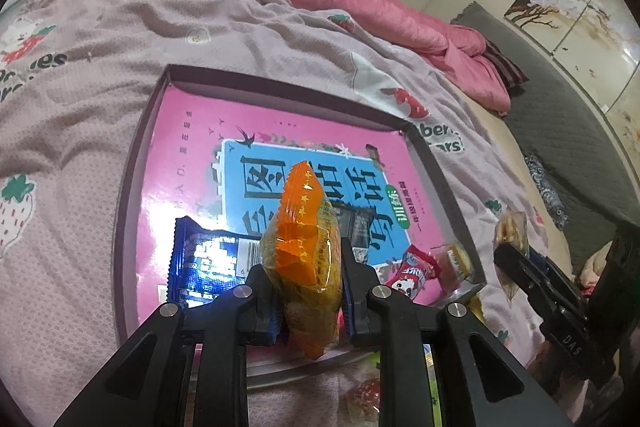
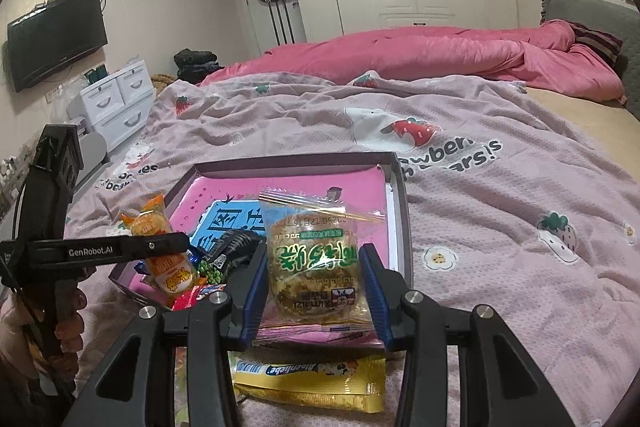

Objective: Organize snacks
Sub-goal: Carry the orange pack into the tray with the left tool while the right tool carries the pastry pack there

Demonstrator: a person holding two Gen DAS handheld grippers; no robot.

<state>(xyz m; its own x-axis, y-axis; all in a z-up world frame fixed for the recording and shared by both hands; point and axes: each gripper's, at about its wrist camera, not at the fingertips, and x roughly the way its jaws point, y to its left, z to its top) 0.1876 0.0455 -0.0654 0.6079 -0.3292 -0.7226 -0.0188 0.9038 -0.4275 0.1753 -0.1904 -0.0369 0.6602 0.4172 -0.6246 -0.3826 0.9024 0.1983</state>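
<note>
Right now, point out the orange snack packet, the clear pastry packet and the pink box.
orange snack packet (image 1: pixel 302 247), left wrist view, on its bulging middle.
clear pastry packet (image 2: pixel 314 259), right wrist view, on the green lettering.
pink box (image 1: pixel 160 163), left wrist view, on its bare pink floor.

both wrist cameras look down close over the pink tray (image 1: pixel 132 163) (image 2: pixel 394 203), left one steeper; both views share it.

yellow packet (image 2: pixel 308 385) half hidden beneath hand-held gripper, red packet (image 1: pixel 412 271) partly hidden
</note>
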